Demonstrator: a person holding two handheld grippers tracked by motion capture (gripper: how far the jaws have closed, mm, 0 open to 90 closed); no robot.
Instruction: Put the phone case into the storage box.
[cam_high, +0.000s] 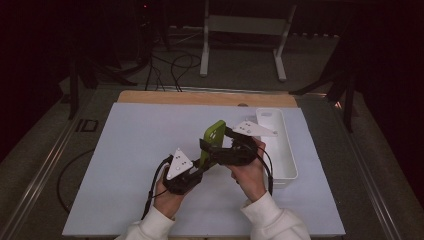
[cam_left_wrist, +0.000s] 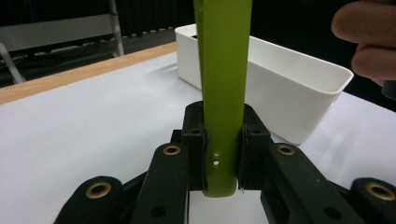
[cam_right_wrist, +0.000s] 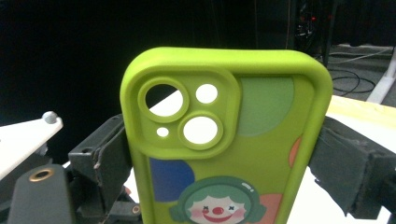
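While the left gripper (cam_high: 200, 167) pinches the one green phone case (cam_high: 213, 140) upright by its thin edges, it could twist loose. In its own view, one white tray (cam_left_wrist: 299, 88) sits beyond. Seen from the right gripper (cam_right_wrist: 219, 158), wide jaws flank the case's sides without clearly pressing; closing off-centre might knock it free.

a: where are the grippers?
b: left gripper (cam_high: 197, 162) is clamped on the phone case's (cam_high: 212, 140) bottom end, held upright.
a: the right gripper (cam_high: 212, 145)?
b: jaws spread wide, flanking its sides
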